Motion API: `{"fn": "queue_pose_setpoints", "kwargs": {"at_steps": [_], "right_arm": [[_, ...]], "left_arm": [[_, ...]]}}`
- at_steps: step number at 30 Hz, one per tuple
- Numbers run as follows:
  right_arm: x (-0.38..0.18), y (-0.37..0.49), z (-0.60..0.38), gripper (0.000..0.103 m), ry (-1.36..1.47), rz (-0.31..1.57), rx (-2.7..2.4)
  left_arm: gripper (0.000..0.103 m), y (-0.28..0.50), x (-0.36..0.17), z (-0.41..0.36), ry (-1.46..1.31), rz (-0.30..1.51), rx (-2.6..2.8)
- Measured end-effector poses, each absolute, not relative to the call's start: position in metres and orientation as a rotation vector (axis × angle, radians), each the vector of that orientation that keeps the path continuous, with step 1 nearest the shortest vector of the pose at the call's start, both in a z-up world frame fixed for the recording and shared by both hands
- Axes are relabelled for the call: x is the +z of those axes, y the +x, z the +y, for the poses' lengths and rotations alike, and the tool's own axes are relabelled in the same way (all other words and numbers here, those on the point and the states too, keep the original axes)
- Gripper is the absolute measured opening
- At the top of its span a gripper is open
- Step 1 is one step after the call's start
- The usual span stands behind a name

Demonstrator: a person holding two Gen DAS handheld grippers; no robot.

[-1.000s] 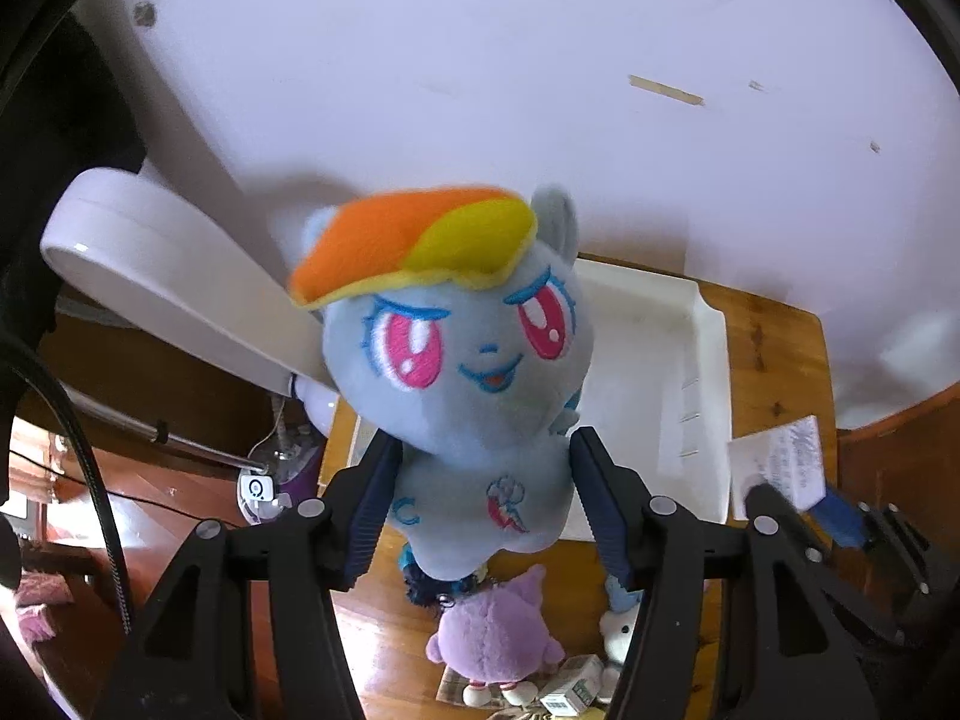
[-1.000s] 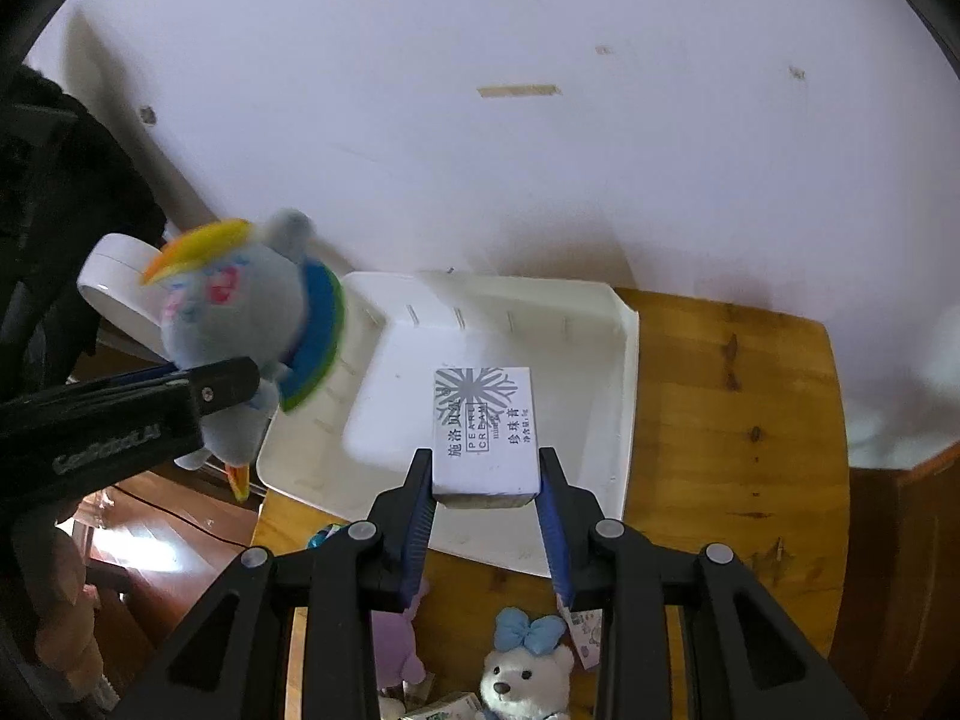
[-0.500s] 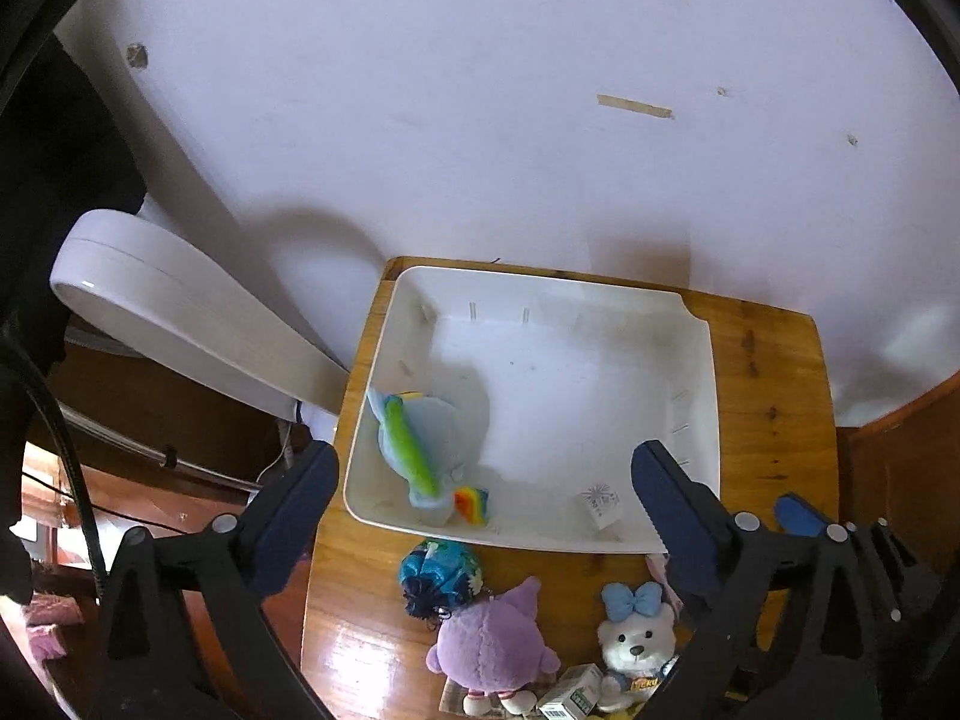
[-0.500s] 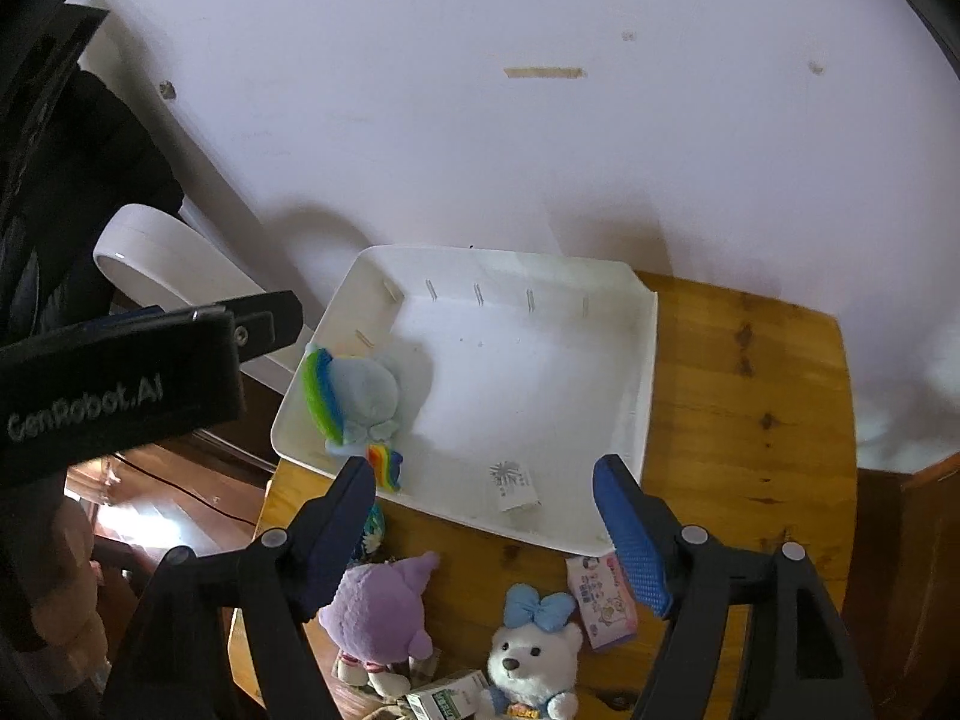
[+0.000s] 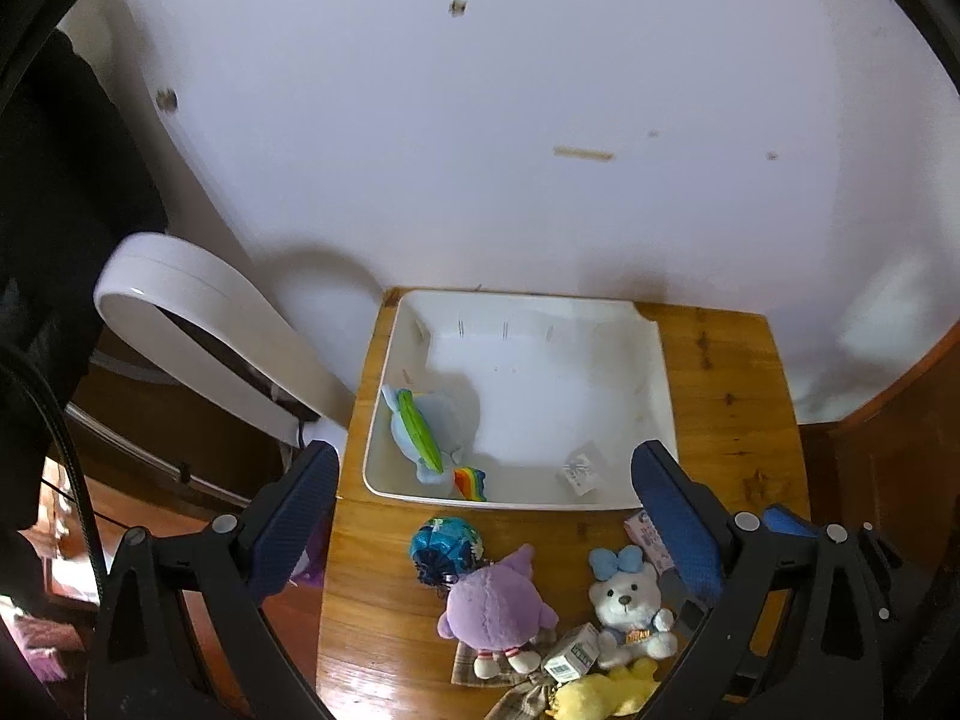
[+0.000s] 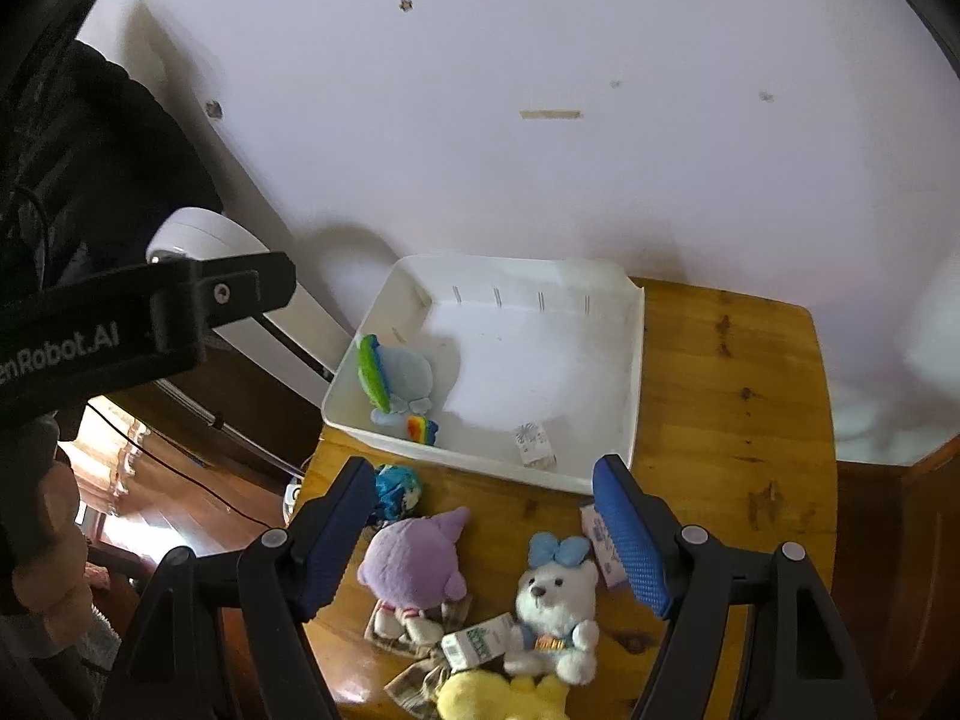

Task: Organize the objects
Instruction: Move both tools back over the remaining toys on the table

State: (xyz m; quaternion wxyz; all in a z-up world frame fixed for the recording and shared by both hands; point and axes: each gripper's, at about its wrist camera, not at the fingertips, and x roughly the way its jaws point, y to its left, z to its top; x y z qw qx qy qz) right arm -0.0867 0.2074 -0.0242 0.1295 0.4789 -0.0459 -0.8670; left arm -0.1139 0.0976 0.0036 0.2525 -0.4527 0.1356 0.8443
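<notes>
Both tools wide, empty: left tool (image 5: 483, 510), right tool (image 6: 483, 531). Pony plush (image 5: 429, 432) in tray (image 5: 654, 360) at 9 o'clock side; small box (image 5: 582, 471) at 5 o'clock corner. Bear (image 6: 555, 603) on worktop (image 6: 732, 420).

A second ago the left gripper (image 5: 483, 516) clamped the blue plush pony with the rainbow mane (image 5: 429, 435); that toy now lies on its side in the near left corner of the white plastic tray (image 5: 654, 360), and the jaws stand wide with nothing between them. The right gripper (image 6: 480, 531) has likewise released the small white printed box (image 6: 533, 445), now resting by the tray's near wall. Both grippers have drawn back and higher.
</notes>
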Motion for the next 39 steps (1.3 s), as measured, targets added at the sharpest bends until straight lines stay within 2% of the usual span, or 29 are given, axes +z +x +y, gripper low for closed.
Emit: {"fn": "queue_pose_setpoints", "kwargs": {"at_steps": [18, 22, 30, 39], "right_arm": [[0.039, -0.01, 0.21, 0.076, 1.183, -0.082, -2.679], [0.043, 0.006, 0.207, 0.079, 1.167, -0.071, -2.692], [0.035, 0.029, 0.207, 0.08, 1.181, -0.069, -2.694], [0.004, 0.056, 0.22, 0.079, 1.265, -0.08, -2.714]], "left_arm": [[0.099, -0.067, 0.062, 0.033, -1.015, 0.309, 2.27], [0.099, -0.059, 0.068, 0.023, -0.98, 0.299, 2.25], [0.099, -0.044, 0.062, 0.014, -0.943, 0.334, 2.196], [0.099, -0.031, 0.03, 0.007, -0.991, 0.381, 2.1]]}}
